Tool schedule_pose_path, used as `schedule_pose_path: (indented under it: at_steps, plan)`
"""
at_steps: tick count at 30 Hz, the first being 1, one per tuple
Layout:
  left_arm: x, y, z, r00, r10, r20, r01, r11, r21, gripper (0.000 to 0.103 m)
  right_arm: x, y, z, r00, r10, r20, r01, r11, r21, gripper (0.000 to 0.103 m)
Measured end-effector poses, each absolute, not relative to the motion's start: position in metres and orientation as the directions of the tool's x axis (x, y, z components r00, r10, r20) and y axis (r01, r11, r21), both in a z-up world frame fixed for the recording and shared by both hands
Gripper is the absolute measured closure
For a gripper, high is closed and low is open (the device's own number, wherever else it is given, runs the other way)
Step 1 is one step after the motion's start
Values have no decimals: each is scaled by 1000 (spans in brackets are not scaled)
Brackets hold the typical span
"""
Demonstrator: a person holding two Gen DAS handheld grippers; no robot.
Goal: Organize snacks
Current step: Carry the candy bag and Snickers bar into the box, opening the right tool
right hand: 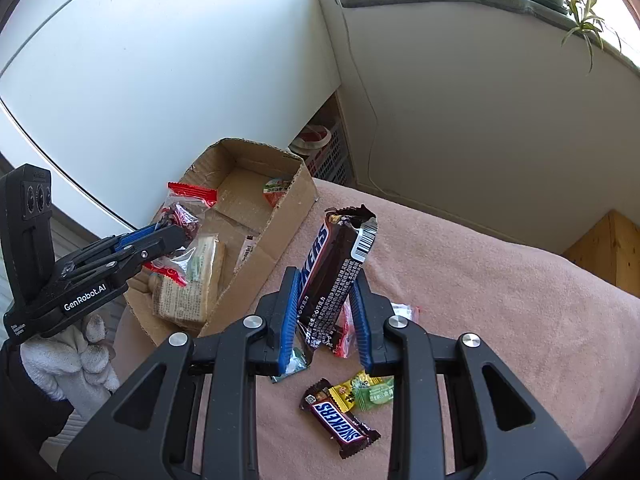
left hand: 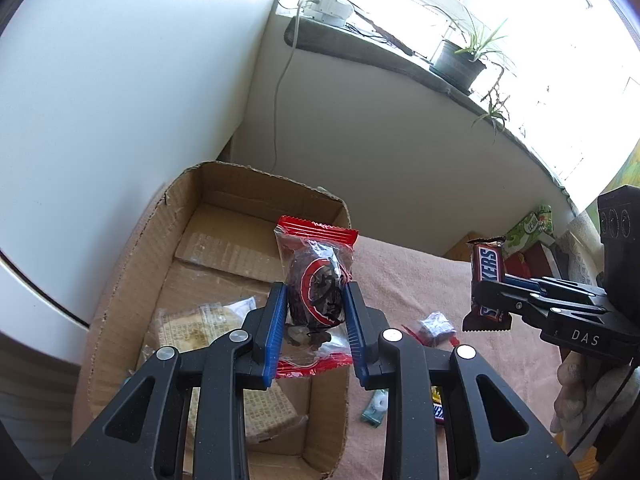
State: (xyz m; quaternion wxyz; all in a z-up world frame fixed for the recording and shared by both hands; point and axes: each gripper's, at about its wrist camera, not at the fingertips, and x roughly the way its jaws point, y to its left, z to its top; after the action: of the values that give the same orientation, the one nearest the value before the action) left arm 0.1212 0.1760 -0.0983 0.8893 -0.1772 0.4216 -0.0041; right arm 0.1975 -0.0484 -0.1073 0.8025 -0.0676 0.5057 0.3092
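Note:
My left gripper point(left hand: 316, 300) is shut on a clear red-edged snack packet point(left hand: 318, 280) and holds it above the open cardboard box point(left hand: 132, 264). My right gripper point(right hand: 326, 300) is shut on a Snickers bar point(right hand: 334, 264) and holds it upright above the pink cloth, just right of the box point(right hand: 276, 232). In the left wrist view the right gripper point(left hand: 490, 298) shows with the bar point(left hand: 486, 280). In the right wrist view the left gripper point(right hand: 176, 236) shows with its packet point(right hand: 182, 208) over the box. Cracker packs point(left hand: 188, 328) lie in the box.
On the pink cloth point(right hand: 480, 280) lie a small Snickers point(right hand: 340, 420), a yellow candy point(right hand: 346, 394), a green candy point(right hand: 378, 394) and a red-edged packet point(left hand: 434, 326). A jelly cup point(right hand: 276, 190) sits in the box. A white wall, windowsill and potted plant point(left hand: 460, 60) stand behind.

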Motion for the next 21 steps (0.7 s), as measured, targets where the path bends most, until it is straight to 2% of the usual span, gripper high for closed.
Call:
schedule_pose_path:
  at_steps: [21]
  plan:
    - [133, 208, -111, 623, -60, -780, -229, 939, -255, 76, 195, 35, -124, 213, 431, -877, -675, 714, 187, 77]
